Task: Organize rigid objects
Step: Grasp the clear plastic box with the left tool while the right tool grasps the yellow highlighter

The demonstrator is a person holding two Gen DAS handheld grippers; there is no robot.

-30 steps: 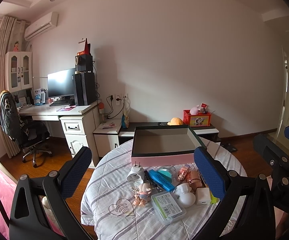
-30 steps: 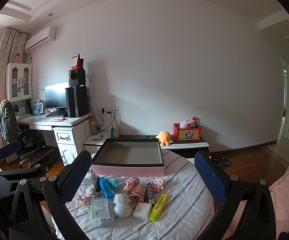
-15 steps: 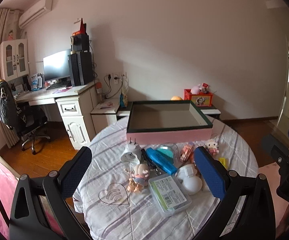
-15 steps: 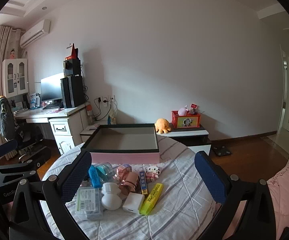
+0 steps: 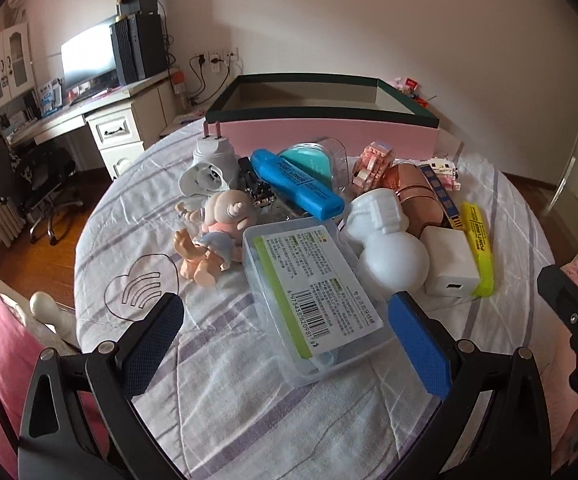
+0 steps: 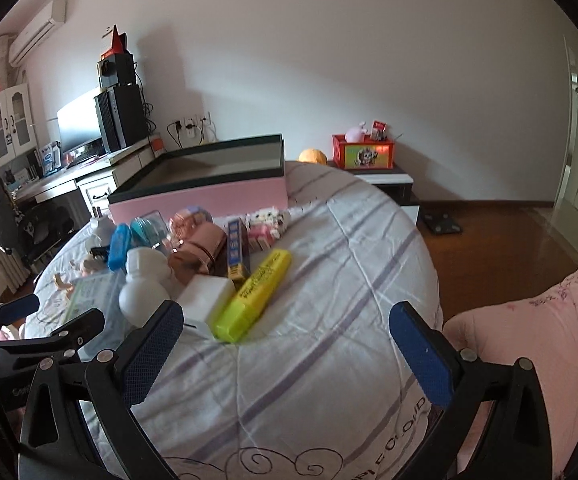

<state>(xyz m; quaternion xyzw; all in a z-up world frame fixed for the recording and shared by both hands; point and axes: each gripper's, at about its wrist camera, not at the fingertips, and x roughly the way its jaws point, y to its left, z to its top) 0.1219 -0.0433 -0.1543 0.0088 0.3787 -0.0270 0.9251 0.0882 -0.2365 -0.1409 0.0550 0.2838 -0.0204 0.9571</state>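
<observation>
**Nothing sorted yet**

Pink box (image 5: pixel 329 136) at desk's far edge sits empty. All items, clear case (image 5: pixel 309 292), yellow marker (image 6: pixel 255 296), still piled mid-desk. Left gripper (image 5: pixel 289 344) and right gripper (image 6: pixel 285 344) both spread apart, holding nothing.

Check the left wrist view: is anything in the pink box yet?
Cannot tell: the pink box shows only its rim and inner walls, its floor is hidden, and the yellow highlighter still lies outside on the table.

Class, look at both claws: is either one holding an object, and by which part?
Nothing is held. The left claw and the right claw are both open and empty above the table.
</observation>
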